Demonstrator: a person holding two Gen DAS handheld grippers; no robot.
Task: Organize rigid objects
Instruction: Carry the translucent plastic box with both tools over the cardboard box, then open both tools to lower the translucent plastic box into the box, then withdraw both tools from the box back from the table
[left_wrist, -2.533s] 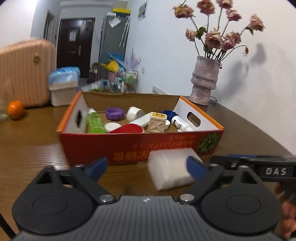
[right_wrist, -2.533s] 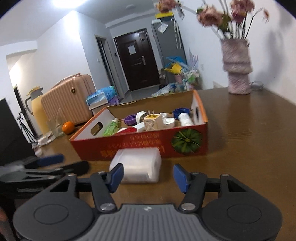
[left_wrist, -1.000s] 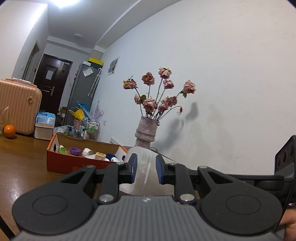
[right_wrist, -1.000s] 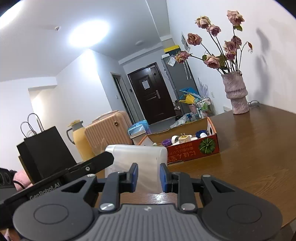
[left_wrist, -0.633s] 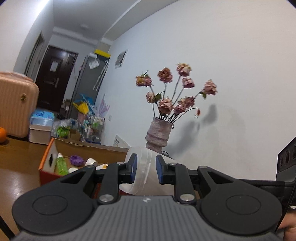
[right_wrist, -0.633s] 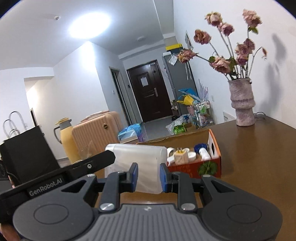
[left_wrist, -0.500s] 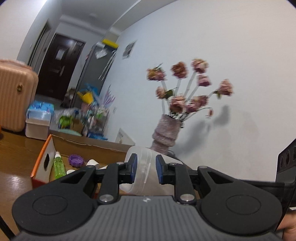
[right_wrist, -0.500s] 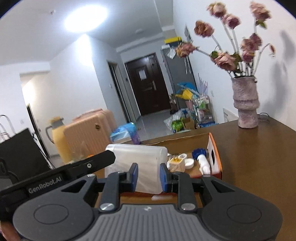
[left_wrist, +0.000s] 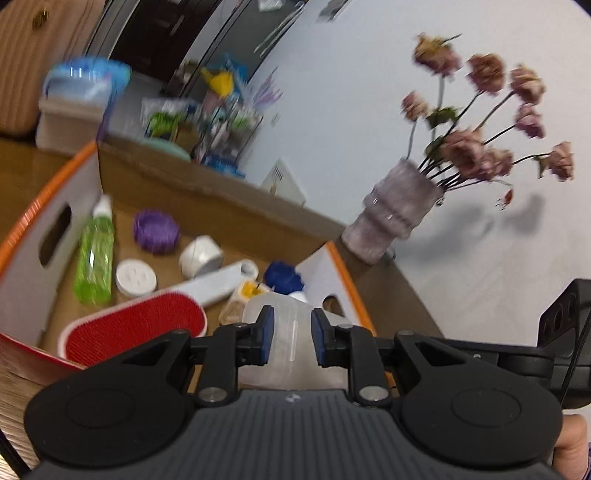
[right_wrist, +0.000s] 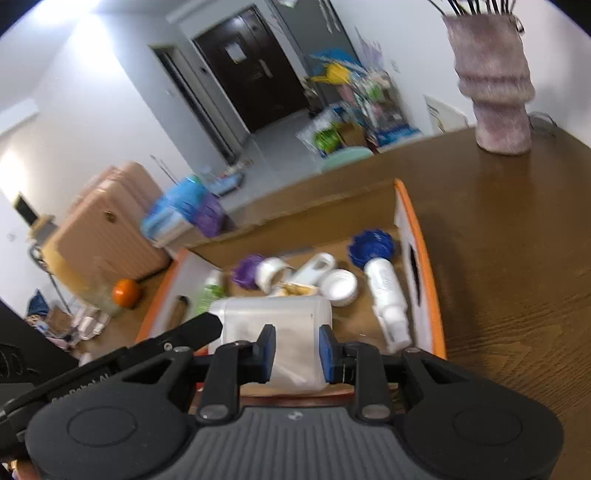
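Both grippers carry the translucent white container (right_wrist: 275, 317), which 2.5 seconds ago lay on the tabletop, now above the cardboard box (left_wrist: 26, 221). Left gripper (left_wrist: 291, 334) and right gripper (right_wrist: 297, 349) jaws pinch its opposite ends. Release into the box should follow.

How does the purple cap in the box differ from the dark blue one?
The purple cap lies toward the left of the cardboard box, beside the green bottle. The dark blue cap sits by the right wall, at the end of the white bottle, and looks slightly larger. Both are round with ridged edges.
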